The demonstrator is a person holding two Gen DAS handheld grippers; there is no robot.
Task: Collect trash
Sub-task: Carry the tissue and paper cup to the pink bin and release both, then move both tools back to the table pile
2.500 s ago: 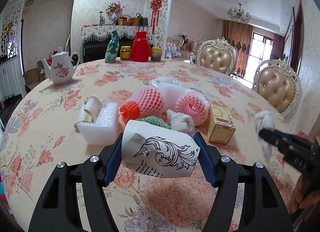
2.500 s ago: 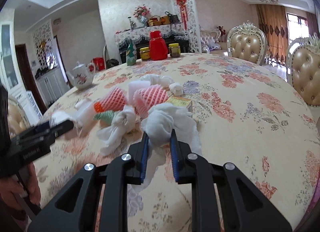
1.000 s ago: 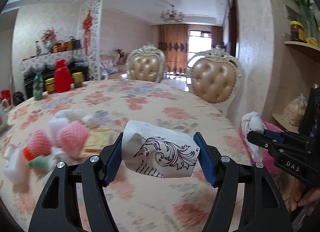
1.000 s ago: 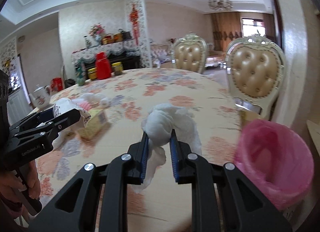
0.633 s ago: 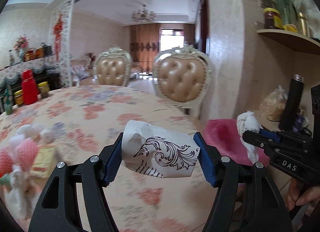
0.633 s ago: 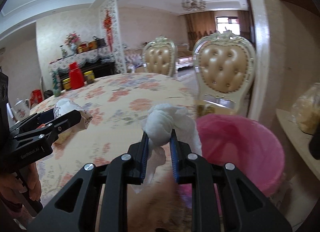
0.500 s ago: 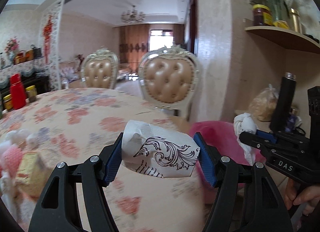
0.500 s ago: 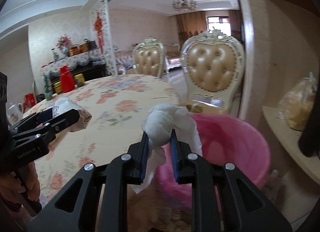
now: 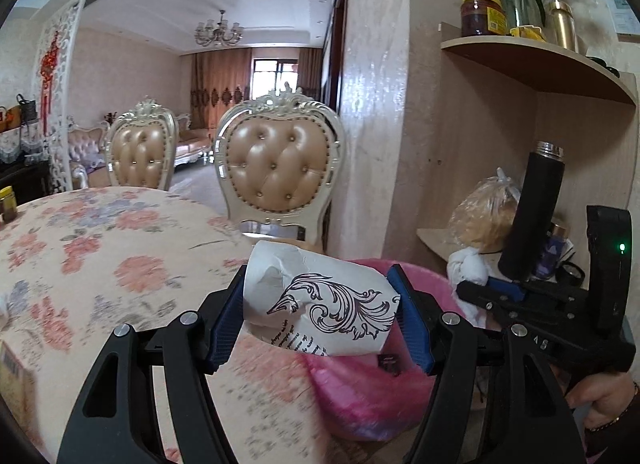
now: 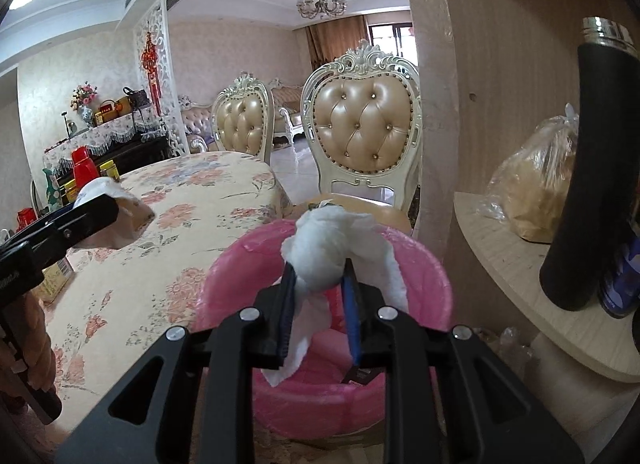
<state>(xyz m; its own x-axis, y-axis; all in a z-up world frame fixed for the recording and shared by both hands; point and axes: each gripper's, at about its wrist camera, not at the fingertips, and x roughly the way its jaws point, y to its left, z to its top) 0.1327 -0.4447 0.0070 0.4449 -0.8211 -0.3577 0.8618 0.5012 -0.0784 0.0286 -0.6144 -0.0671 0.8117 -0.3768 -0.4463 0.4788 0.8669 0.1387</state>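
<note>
1. The right gripper [image 10: 318, 296] has its fingers [image 10: 286, 304] narrow around a wad of white tissue [image 10: 326, 252]. They are just starting to part, yet the tissue sits between them and is not yet released.
2. That wad hangs directly above the mouth of the pink-lined trash bin [image 10: 420, 264], so its drop looks imminent.
3. The left gripper [image 9: 320, 324] holds a crumpled paper cup [image 9: 320, 304] with a black scroll print, its fingers [image 9: 224, 320] set at a middling width and pressed on both sides of the cup.
4. In the left wrist view the cup sits over the near edge of the trash bin [image 9: 360, 392], beside the floral counter [image 9: 100, 264]; it appears less centred over the opening than the tissue.
5. Progress: both pieces are carried to the bin but neither is in it. A small dark object lies inside the bin; what it is cannot be told.
6. A yellow carton [image 10: 54, 276] rests on the counter; more litter there may need collecting.
</note>
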